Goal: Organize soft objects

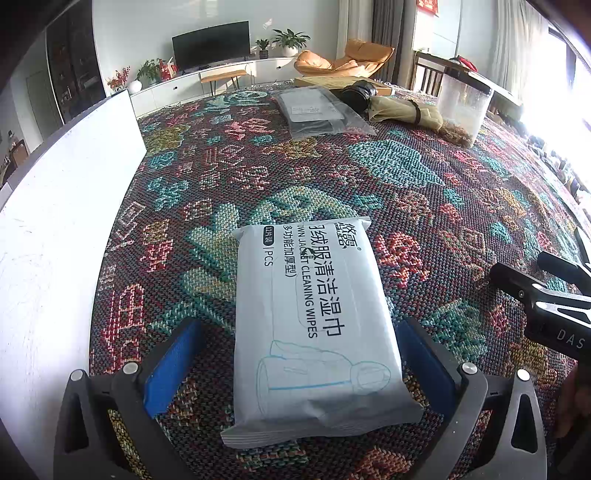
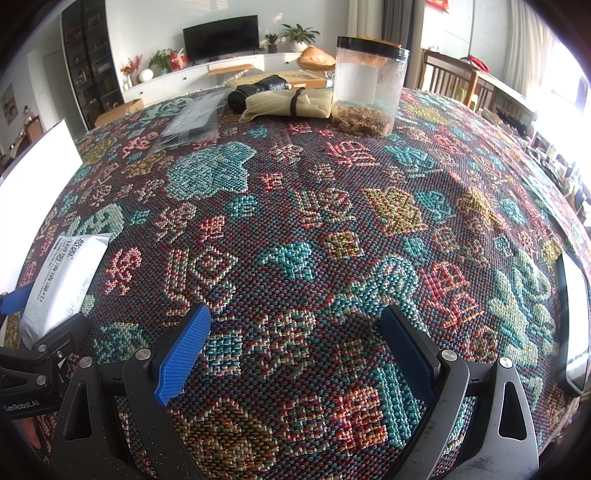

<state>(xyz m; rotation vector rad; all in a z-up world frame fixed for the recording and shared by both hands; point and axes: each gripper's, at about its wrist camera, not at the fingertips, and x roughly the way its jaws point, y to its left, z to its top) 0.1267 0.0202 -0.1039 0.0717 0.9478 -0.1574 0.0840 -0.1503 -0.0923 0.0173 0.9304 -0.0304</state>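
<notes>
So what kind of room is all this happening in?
Most likely the living room of a home. A television stands on a long white cabinet with potted plants, an orange lounge chair sits nearby, and the work surface is a table under a patterned woven tablecloth.

Wipes pack [image 1: 314, 325] on tablecloth [image 1: 424, 206] between left tongs [image 1: 301, 365], jar [image 1: 463, 107] far behind right

Your left gripper [image 1: 301, 365] sits low with its blue-padded jaws spread wide, level and pointing forward. Your right gripper [image 2: 295, 354], just to its right, is likewise spread wide with nothing between its fingers.
</notes>
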